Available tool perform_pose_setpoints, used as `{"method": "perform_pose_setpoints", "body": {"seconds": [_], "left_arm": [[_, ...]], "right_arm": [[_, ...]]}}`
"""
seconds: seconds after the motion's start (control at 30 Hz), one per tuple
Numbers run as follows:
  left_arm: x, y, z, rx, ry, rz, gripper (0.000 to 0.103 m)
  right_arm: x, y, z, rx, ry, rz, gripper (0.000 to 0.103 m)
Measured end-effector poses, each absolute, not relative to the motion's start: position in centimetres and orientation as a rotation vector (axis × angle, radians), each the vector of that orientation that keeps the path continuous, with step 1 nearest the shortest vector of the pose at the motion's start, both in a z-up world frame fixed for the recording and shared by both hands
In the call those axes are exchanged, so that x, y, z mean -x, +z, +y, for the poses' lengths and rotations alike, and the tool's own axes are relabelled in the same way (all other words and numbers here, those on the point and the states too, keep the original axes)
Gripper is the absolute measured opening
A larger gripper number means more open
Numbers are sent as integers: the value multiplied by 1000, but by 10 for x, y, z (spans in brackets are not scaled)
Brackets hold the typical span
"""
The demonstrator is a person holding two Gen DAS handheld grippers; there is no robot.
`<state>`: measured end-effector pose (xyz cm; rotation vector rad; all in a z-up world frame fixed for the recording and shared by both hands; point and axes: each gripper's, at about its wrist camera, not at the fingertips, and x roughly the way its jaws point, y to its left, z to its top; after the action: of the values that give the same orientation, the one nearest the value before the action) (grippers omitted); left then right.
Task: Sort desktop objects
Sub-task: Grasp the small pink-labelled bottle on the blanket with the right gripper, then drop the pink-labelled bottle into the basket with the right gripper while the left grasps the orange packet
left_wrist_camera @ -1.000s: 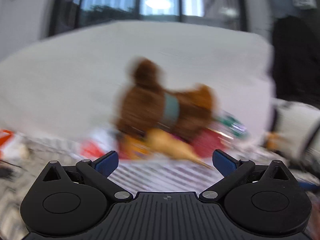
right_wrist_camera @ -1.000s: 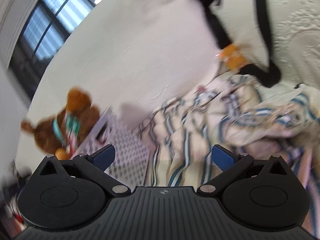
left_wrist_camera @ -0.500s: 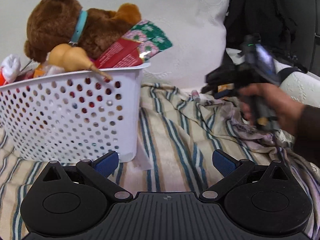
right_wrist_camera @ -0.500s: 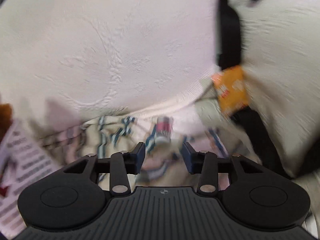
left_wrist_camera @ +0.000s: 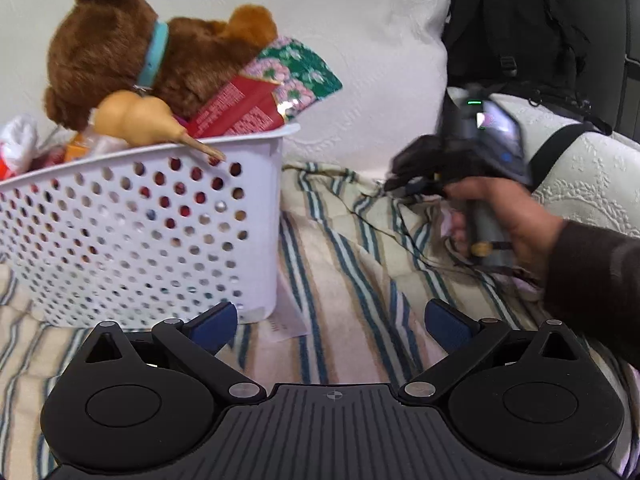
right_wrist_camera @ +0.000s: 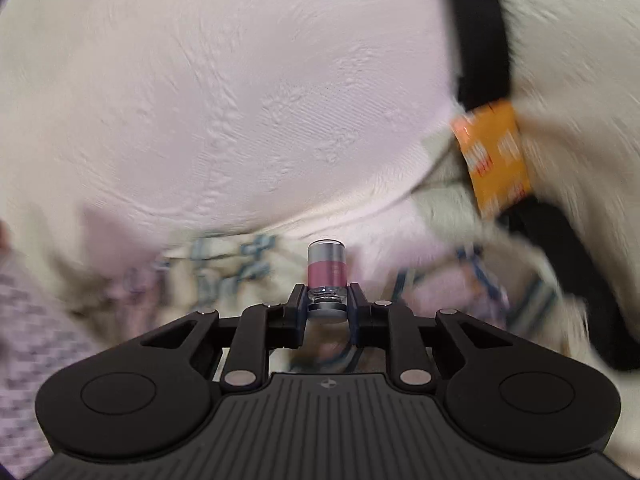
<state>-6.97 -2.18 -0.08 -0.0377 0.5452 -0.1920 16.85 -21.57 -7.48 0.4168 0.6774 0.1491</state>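
Observation:
A small bottle with a pink label and silver cap stands between the fingers of my right gripper. Its jaws are closing, and the pads press on the bottle's clear lower end. In the left wrist view that same gripper shows blurred in a person's hand over the striped cloth. My left gripper is open and holds nothing, low over the cloth. Just to its left is the white perforated basket, which holds a brown teddy, a tan gourd, a red packet and a green floral packet.
A white cushion rises behind the cloth. A black backpack leans at the back right, its strap running over a second pale cushion. An orange packet lies between the cushions. A paper slip lies at the basket's foot.
The right gripper swung across to the small bottle and went from wide open to closed around it. The left gripper dropped and tilted down to the basket, then held still.

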Motion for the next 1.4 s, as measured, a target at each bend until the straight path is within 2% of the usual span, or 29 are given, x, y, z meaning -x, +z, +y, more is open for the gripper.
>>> {"method": "perform_pose_setpoints", "body": {"seconds": [0.2, 0.37, 0.47, 0.57, 0.63, 0.87, 1.1, 1.17, 1.2, 1.23, 1.4], "left_arm": [[79, 3, -20, 43, -181, 517, 103], [49, 33, -48, 30, -179, 520, 103], [6, 64, -89, -20, -189, 485, 103], [-64, 86, -132, -4, -239, 526, 103], [-114, 89, -160, 4, -250, 581, 96], [-227, 43, -235, -139, -172, 682, 96], [-286, -2, -275, -243, -177, 712, 96], [-292, -10, -284, -202, -212, 714, 80], [-293, -14, -287, -165, -246, 726, 33], [-295, -19, -288, -131, -280, 766, 0], [-249, -6, -266, -96, -208, 711, 0]], "right_arm": [[-51, -45, -243, -569, 299, 642, 24], [8, -55, -251, -520, 313, 678, 24], [10, -61, -258, -534, 299, 706, 24], [11, -64, -265, -534, 300, 708, 24], [9, -66, -271, -546, 308, 715, 24], [10, -69, -283, -559, 385, 706, 24], [-15, -75, -290, -566, 469, 705, 24], [-21, -77, -292, -571, 482, 711, 24], [-24, -78, -292, -576, 484, 715, 24], [-26, -79, -293, -584, 482, 717, 24], [-23, -78, -293, -577, 462, 703, 24]]}}
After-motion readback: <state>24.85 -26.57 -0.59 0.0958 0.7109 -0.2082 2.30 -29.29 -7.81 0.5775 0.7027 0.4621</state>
